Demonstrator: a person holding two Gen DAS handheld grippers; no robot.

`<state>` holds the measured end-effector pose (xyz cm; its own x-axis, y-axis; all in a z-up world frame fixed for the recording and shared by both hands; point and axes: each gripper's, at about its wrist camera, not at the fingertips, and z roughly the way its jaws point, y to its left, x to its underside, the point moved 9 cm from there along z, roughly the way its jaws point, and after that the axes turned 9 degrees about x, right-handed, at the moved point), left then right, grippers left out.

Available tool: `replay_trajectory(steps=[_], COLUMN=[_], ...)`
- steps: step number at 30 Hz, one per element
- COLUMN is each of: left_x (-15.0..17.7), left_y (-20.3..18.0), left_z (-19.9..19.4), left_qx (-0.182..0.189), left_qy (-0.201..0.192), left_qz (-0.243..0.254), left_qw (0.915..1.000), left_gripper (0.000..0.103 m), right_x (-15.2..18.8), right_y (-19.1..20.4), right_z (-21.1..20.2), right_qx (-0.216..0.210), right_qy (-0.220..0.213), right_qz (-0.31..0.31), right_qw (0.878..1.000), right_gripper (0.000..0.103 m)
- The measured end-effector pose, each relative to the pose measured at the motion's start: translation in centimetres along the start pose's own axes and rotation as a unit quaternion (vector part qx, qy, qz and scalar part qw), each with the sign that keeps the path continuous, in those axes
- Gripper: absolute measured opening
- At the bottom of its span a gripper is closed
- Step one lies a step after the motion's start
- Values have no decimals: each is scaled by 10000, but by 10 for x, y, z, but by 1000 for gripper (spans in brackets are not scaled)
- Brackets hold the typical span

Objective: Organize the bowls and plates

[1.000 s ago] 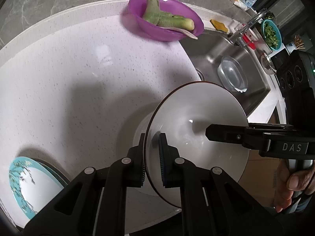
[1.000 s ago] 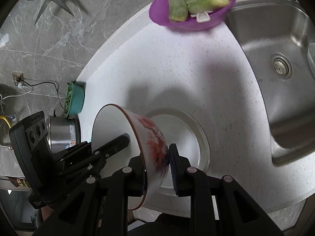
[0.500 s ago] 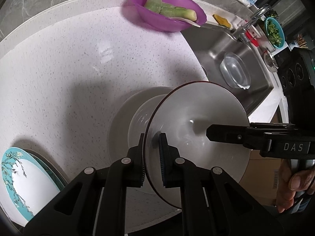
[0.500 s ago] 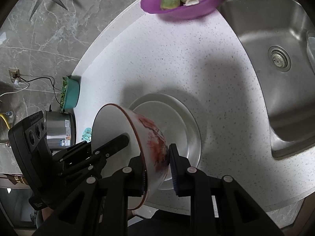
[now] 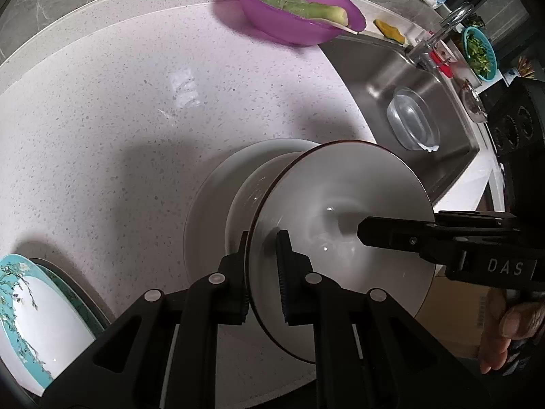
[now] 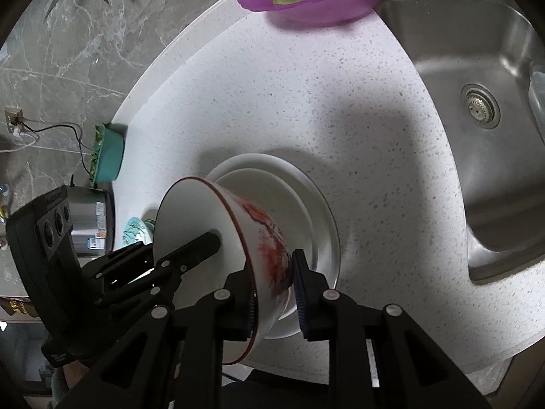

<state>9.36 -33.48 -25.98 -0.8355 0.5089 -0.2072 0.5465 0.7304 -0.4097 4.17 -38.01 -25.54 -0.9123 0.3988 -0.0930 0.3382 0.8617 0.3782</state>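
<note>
both grippers carry one thing between them: a white ceramic bowl with a thin brown rim and a red painted pattern on its outside [image 6: 218, 238]. it is tipped on its side, just above a stack of plain white plates [image 6: 299, 201] on the speckled white tabletop [image 5: 119, 109]. the left gripper [image 5: 262, 272] has its fingers pinched over the bowl's rim at lower centre of the left wrist view; the right gripper [image 6: 274, 293] clamps the opposite wall, one finger inside, one on the painted outside.

the step in hand looks like stacking the bowl on the plates. next, i judge, it wants levelling, centring over the stack, lowering until the foot sits, then both grips easing off.

at lower left of the left view a turquoise-rimmed floral plate [image 5: 30, 320] waits.

the only clear writing is "das" in pale letters on the right gripper's body, at the right edge of the left view. the spray bottle's label at upper right is too small to read.
</note>
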Motion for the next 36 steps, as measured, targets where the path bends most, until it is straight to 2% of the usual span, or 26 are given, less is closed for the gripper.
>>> replay_trajectory(steps=[13, 19, 22, 26, 36], left_x=[-11, -16, -17, -18, -18], left_y=[0, -1, -4, -7, -5], left_z=[14, 17, 19, 21, 21], left_qx=[-346, -357, -341, -236, -161], left_qy=[-153, -208, -213, -203, -273], left_qz=[355, 392, 446, 483, 460], left_qw=[9987, 9984, 9982, 9983, 9984], left_gripper=[15, 17, 23, 41, 41], right_x=[1, -3, -4, -5, -5], right_y=[2, 1, 1, 2, 3], right_z=[11, 12, 13, 14, 9], right_qx=[530, 597, 637, 644, 811], right_qy=[-170, -203, -188, -139, -208], right_qz=[-345, -360, -376, -356, -463], right_qw=[9979, 9974, 9971, 9972, 9954], right_gripper=[19, 17, 17, 17, 16])
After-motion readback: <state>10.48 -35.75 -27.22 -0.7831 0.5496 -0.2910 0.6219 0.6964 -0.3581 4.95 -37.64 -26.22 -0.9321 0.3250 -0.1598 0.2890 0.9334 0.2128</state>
